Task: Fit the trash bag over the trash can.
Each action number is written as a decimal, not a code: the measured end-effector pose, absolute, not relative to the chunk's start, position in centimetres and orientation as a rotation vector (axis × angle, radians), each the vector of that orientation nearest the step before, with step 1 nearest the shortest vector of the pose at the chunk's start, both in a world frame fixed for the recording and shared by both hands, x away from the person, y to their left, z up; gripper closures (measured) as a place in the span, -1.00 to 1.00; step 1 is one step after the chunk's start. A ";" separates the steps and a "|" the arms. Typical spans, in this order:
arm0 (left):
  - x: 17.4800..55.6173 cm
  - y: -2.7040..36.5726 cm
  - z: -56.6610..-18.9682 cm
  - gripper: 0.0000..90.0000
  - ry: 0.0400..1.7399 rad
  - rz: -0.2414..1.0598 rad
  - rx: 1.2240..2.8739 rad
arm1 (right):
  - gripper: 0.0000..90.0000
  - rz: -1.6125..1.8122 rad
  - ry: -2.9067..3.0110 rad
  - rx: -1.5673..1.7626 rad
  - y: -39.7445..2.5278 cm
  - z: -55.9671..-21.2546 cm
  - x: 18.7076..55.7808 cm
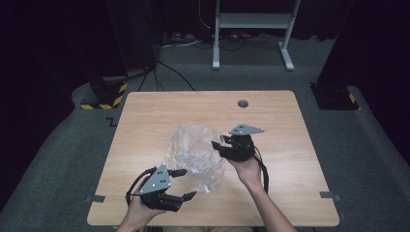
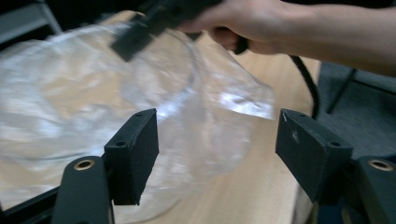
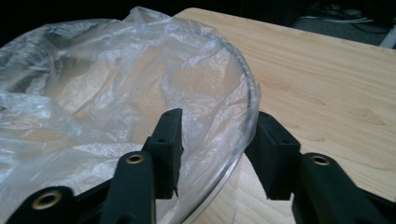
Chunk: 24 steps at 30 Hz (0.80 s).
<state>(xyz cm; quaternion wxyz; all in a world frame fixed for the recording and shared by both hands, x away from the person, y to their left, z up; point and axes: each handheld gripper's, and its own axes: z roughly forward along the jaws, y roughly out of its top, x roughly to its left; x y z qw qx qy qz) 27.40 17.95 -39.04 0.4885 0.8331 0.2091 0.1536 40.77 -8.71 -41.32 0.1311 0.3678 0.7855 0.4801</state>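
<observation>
While lining the clear bowl with the plastic bag, entries run near to far:

Left gripper (image 1: 185, 184): at the near edge of the table, jaws spread wide, nothing between them; near wall of the bowl just ahead in the left gripper view.
Left hand (image 1: 145, 205): wrapped round the gripper body from below, at the table's near edge.
Plastic bag (image 1: 191, 145): thin, clear, crumpled; lying inside the bowl, with film draped over the rim on the right side; a loose flap hanging outside toward the near right (image 2: 233, 100).
Clear bowl (image 1: 212, 181): round, transparent, at mid-table, slightly toward the near side; rim (image 3: 250, 100) running between the right gripper's two jaws.
Right gripper (image 1: 218, 146): at the bowl's right rim, jaws partly apart and straddling rim and film, one inside, one outside; not closed on either, as far as can be judged.
Right hand (image 1: 249, 169): near side of the right gripper, forearm coming in from the bottom.
Table (image 1: 270, 111): light wood, bare beyond the bowl; small round hole (image 1: 242, 103) near the far edge.
Floor (image 1: 72, 159): grey carpet all round.
Step in hand, judged: fold the film over the rim and seat it.
Advice, right: pinch film only, draw outward and down, spare the rim.
Advice, left: take the near loose flap, or steady the bowl.
Risk: bowl likely to slide or tip under a one-sided pull; thin film likely to tear if snatched.
</observation>
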 end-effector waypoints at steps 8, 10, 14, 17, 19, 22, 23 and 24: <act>30.3 18.9 -38.6 -0.17 0.767 0.453 1.842 | 0.42 1.443 2.267 1.056 -9.8 -41.1 40.6; 31.2 19.2 -38.7 -0.12 0.844 0.456 1.811 | 0.39 1.456 2.267 1.055 -9.9 -41.1 40.6; 32.1 19.5 -39.1 -0.03 0.910 0.490 1.800 | 0.14 1.471 2.239 1.064 -10.3 -41.3 40.4; 32.3 20.3 -39.6 0.03 0.946 0.472 1.780 | 0.10 1.499 2.220 1.063 -10.9 -41.3 40.3; 32.3 21.0 -39.9 0.05 0.962 0.461 1.764 | 0.11 1.506 2.209 1.050 -11.2 -41.2 40.1; 32.3 21.8 -40.2 0.05 0.978 0.427 1.731 | 0.15 1.529 2.191 1.027 -11.6 -40.9 39.8; 32.3 22.0 -40.3 0.06 0.976 0.427 1.733 | 0.16 1.535 2.186 1.021 -11.6 -40.7 39.7; 32.4 22.0 -40.3 0.07 0.977 0.419 1.728 | 0.18 1.538 2.183 1.013 -11.6 -40.6 39.6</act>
